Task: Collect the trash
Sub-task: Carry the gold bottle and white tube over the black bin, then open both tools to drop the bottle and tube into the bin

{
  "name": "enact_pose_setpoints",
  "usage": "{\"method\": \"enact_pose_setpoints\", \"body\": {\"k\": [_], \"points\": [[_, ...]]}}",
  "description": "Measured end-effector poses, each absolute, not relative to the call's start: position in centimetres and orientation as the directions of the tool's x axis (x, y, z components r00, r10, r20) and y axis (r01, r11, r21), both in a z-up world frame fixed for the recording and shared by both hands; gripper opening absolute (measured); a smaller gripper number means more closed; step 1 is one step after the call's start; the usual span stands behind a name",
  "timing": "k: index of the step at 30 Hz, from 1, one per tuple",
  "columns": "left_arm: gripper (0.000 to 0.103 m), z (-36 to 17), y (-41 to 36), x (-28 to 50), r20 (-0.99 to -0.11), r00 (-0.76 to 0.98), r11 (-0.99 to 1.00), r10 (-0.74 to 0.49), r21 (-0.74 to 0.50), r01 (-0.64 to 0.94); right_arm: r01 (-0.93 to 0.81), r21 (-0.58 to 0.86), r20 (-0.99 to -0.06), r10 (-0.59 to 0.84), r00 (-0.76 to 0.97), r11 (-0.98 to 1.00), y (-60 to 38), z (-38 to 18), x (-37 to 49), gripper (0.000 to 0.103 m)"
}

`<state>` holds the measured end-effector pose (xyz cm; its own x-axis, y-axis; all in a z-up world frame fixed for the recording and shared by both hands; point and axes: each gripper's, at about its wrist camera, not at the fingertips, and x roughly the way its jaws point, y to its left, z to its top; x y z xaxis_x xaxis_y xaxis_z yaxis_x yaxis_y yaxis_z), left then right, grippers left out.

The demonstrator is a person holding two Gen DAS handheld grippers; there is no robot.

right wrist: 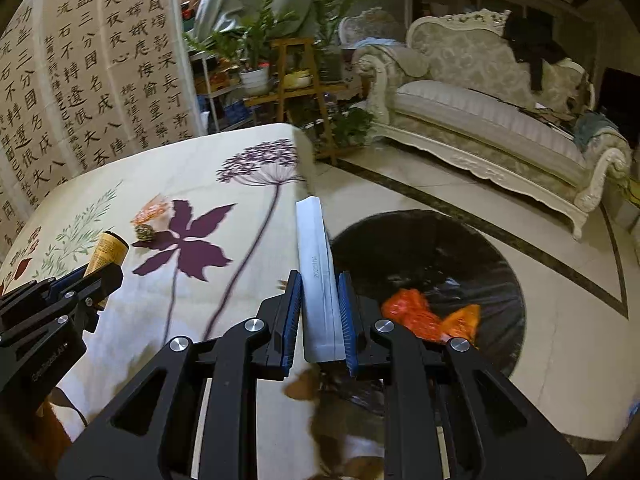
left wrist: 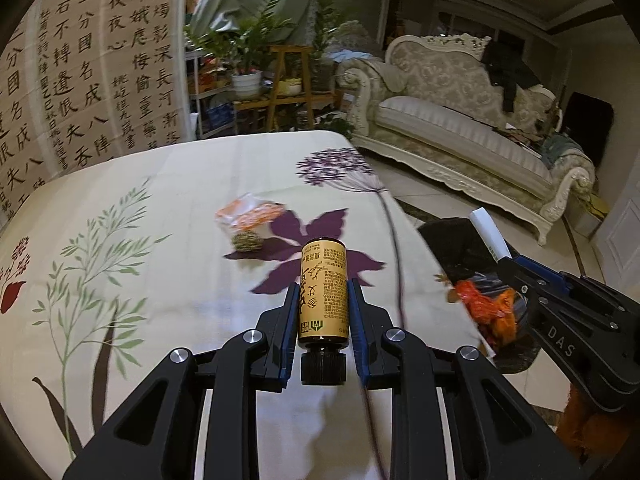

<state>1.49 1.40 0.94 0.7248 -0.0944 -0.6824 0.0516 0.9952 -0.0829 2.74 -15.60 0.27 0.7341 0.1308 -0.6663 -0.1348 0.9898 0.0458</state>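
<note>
Trash was partly gathered: in the left wrist view the left gripper (left wrist: 323, 304) had its jaws clamped on a small bottle (left wrist: 324, 292), cap toward the camera, held above the table (left wrist: 160, 320). Off the table's right edge sat the bin (left wrist: 452, 240), lined with a black bag, with orange scraps (left wrist: 486, 312) already inside. The right gripper (left wrist: 500, 254) reached in from the right, holding a white tube (left wrist: 488, 236) over the bin. An orange wrapper (left wrist: 250, 216) and a small dark ball (left wrist: 248, 241) lay on the cloth, not yet collected.

In the right wrist view the right gripper (right wrist: 320, 312) was closed on the tube (right wrist: 318, 280), which pointed forward along the table's edge beside the bin (right wrist: 420, 248). The scraps (right wrist: 428, 316) lay just right of the jaws. The left gripper (right wrist: 96, 276) held the bottle (right wrist: 108, 250) over the cloth, well short of the bin. Nothing seemed to block either drop; the wrapper (right wrist: 154, 208) and ball (right wrist: 145, 232) would be left.
</note>
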Motion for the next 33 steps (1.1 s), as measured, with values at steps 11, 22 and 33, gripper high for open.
{"method": "enact_pose_setpoints", "body": {"k": [11, 22, 33], "points": [[0.025, 0.7, -3.5, 1.7, -0.681, 0.717, 0.988, -0.149, -0.072, 0.138, -0.014, 0.055, -0.662, 0.047, 0.748, 0.998, -21.3, -0.3, 2.2, 0.019], [0.025, -0.6, -8.7, 3.3, -0.697, 0.688, 0.974, -0.203, -0.07, 0.217, 0.074, 0.063, -0.679, -0.012, 0.734, 0.995, -25.1, -1.7, 3.0, 0.019], [0.025, -2.4, -12.3, 5.8, -0.728, 0.66, 0.969, -0.187, -0.026, 0.245, 0.113, 0.085, -0.702, -0.021, 0.711, 0.99, -27.1, -3.6, 4.8, 0.019]]}}
